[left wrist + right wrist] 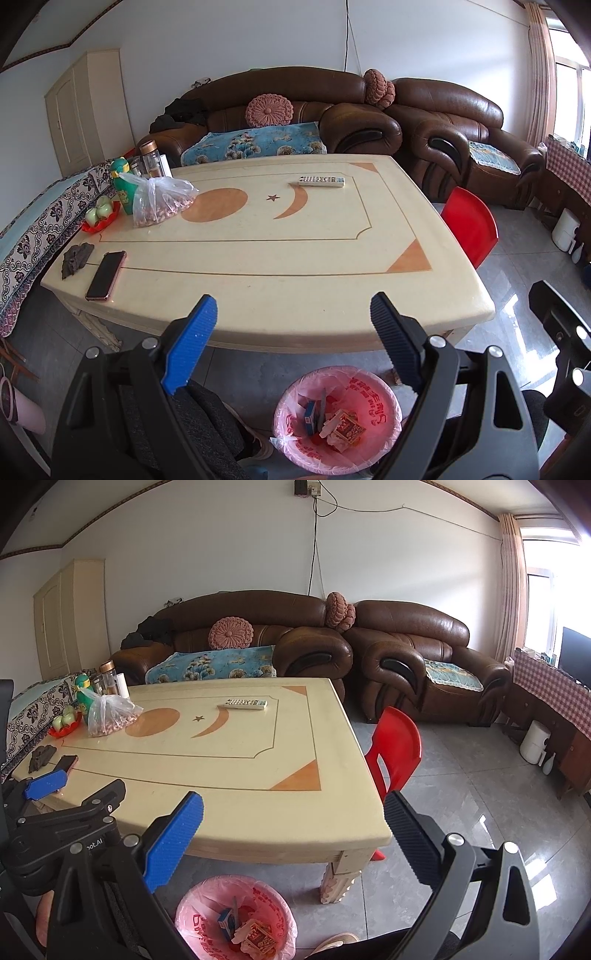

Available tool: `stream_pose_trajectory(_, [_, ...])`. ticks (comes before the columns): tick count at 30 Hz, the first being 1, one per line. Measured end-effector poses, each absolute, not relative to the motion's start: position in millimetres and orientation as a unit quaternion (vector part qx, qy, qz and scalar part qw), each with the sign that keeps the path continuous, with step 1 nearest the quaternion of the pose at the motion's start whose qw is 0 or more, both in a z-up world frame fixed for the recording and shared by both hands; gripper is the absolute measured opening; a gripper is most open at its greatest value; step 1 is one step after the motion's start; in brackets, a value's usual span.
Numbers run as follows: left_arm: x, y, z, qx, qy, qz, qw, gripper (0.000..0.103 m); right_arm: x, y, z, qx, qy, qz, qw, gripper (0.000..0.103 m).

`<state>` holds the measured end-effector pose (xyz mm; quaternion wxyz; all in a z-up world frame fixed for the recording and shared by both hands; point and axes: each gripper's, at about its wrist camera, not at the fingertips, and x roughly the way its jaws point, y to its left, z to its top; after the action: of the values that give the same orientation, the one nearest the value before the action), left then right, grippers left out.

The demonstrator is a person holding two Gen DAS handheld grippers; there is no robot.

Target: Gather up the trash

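Room: a living room with a brown sofa (280,107) behind a cream table (295,266).
Left claw (291,321): wide open, holding nothing, above the near edge of the tabletop.
Right claw (295,823): wide open, holding nothing, by the near right corner.
Trash bin (338,417): on the floor below the near edge, lined with a pink bag with red writing too small to read; paper scraps and a small blue box lie inside.
Tabletop: a phone (106,275) near the near left corner, a remote (321,181) near the far edge, a clear bag (160,201) by the left edge.
Writing: "oot.AI" shows on the left claw's body in the right wrist view.
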<state>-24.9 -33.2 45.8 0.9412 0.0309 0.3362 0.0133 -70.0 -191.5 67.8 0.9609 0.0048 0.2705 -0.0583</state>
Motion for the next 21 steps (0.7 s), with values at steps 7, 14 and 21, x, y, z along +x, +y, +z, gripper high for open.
stream_pose_trajectory(7, [-24.4, -32.4, 47.0, 0.031, 0.336, 0.013, 0.941, 0.083, -70.3, -191.5, 68.2, 0.004, 0.270, -0.059, 0.961, 0.096])
stream_pose_trajectory(14, [-24.4, -32.1, 47.1, 0.033, 0.336, 0.012, 0.941, 0.083, -70.1, -192.2, 67.6, 0.003, 0.270, -0.058, 0.961, 0.096])
stream_pose_trajectory(21, [-24.5, -32.4, 46.9, 0.031, 0.337, 0.012, 0.941, 0.083, -70.2, -193.2, 66.8, 0.001, 0.270, -0.059, 0.961, 0.096])
